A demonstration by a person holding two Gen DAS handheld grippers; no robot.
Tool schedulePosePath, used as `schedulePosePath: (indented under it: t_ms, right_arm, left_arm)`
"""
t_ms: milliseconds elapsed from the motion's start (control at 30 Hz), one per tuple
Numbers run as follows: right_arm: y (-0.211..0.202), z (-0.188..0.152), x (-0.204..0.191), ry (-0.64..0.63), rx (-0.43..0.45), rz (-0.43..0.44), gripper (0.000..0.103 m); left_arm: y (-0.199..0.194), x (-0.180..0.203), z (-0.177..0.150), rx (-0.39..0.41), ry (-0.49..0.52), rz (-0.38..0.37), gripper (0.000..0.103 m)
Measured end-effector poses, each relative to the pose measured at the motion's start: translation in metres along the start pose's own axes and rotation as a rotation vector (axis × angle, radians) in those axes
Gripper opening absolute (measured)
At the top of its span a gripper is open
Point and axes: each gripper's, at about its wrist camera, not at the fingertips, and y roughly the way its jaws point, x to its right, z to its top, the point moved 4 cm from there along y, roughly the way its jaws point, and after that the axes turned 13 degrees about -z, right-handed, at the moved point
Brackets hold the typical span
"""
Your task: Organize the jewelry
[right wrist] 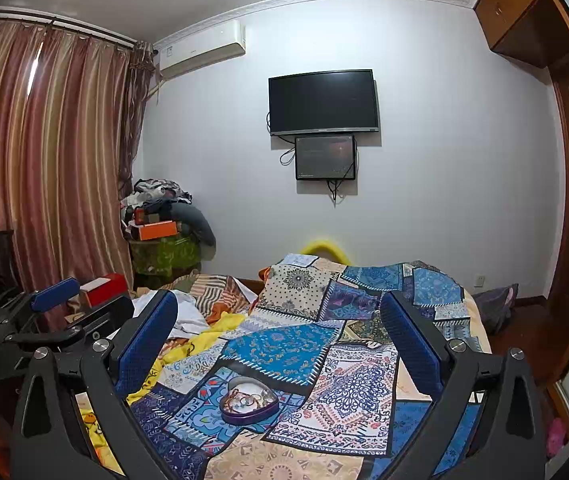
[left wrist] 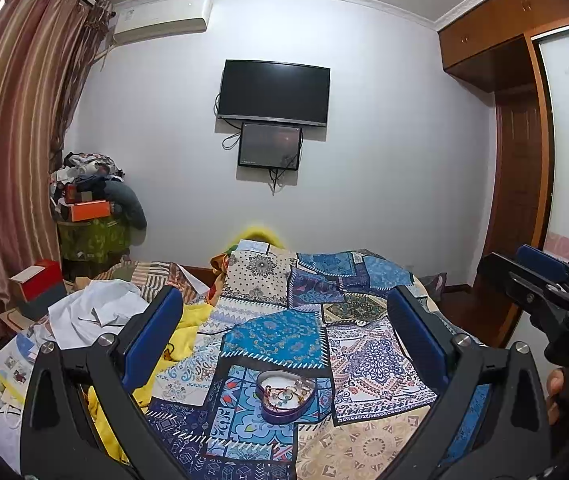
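A purple heart-shaped tin [left wrist: 286, 398] holding a tangle of jewelry [left wrist: 290, 392] rests on the patchwork bedspread [left wrist: 280, 336]. My left gripper [left wrist: 284, 316] hovers above and behind it, open, with blue pads and nothing between them. The right wrist view shows the same tin [right wrist: 249, 401] with jewelry [right wrist: 249, 398] low between my open right gripper [right wrist: 278, 316] fingers, also empty. The right gripper [left wrist: 540, 276] appears at the right edge of the left wrist view, and the left gripper [right wrist: 54, 292] shows at the left of the right wrist view.
White cloth [left wrist: 96, 312] and yellow fabric [left wrist: 188, 336] lie crumpled left of the tin. A red and grey box [left wrist: 38, 286] and a cluttered pile [left wrist: 92, 208] stand by the curtain [left wrist: 8, 160]. A TV [left wrist: 274, 92] hangs on the far wall; a wardrobe [left wrist: 520, 128] stands right.
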Motion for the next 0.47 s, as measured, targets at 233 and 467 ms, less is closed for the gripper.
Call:
schedulePosePath:
  t_ms: [233,467]
  right_arm:
    - [0.0004,-0.0011,-0.0001,0.001,-0.002,-0.001,0.101]
    - [0.0016,-0.0037,-0.0020,-0.003,-0.013,-0.001,0.101]
  left_arm:
    - [0.0007,0.0008,-0.0011,0.002,0.001,0.001,0.102]
    - [0.0016,-0.0073,-0.0033,-0.001,-0.012,0.006,0.102]
